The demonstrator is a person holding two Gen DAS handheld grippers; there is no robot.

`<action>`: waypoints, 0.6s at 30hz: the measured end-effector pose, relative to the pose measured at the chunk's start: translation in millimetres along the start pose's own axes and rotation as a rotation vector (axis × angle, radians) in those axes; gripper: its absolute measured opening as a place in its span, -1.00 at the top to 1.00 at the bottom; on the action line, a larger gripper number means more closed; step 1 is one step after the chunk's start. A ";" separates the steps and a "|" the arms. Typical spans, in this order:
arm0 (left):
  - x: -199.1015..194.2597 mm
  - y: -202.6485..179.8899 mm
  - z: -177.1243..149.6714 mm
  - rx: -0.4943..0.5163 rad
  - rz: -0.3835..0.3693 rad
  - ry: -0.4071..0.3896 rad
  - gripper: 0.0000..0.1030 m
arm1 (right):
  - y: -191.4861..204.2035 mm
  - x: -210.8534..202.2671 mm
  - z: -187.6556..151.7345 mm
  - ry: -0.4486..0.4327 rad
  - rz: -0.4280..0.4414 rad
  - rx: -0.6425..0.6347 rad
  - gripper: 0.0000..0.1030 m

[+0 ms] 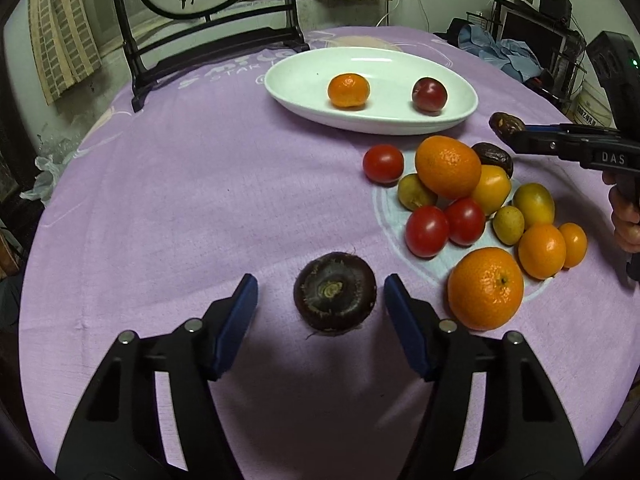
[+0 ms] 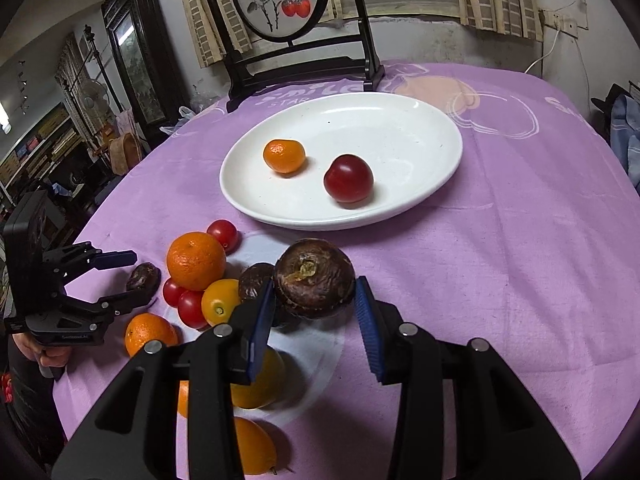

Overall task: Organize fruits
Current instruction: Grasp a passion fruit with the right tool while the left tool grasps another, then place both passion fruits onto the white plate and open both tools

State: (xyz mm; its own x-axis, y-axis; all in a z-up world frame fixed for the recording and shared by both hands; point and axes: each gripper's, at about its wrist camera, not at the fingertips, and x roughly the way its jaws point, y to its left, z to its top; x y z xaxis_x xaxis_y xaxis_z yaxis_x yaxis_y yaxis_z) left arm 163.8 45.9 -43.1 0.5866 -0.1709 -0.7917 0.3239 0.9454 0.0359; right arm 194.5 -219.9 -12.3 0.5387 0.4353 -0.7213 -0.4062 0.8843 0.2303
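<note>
Between L gripper (image 1: pixel 320 300) pads, spread and not touching, a dark water chestnut (image 1: pixel 335 293) is sitting on purple cloth (image 1: pixel 180 200), dead ahead at 12 o'clock. R gripper (image 2: pixel 316 312) is pinching another chestnut (image 2: pixel 315 283); white plate (image 2: pixel 420 208) is lying at its 12 o'clock, nearer R.

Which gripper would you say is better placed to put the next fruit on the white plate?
Right. The right gripper already grips a water chestnut near the white plate; the left gripper only straddles one on the tablecloth.
</note>
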 end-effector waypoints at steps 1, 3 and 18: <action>1.4 -0.4 -0.2 -0.001 -0.003 0.006 -0.30 | 0.6 -0.4 0.1 -0.001 0.001 -0.001 0.21; 5.4 -1.8 0.5 0.002 -0.017 0.025 -0.22 | 1.5 -1.7 -0.4 -0.006 0.002 0.000 0.21; 1.9 -4.5 9.5 -0.036 -0.067 0.009 0.17 | 16.0 -14.0 10.4 -0.130 -0.082 -0.058 0.21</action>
State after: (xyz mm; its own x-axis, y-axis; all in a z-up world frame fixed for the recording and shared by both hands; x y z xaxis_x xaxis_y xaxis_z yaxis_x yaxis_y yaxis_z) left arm 170.5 38.6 -38.9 0.5581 -0.2315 -0.7968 0.3346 0.9415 -0.0391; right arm 188.1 -210.2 8.2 0.6614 0.3833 -0.6447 -0.3968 0.9082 0.1329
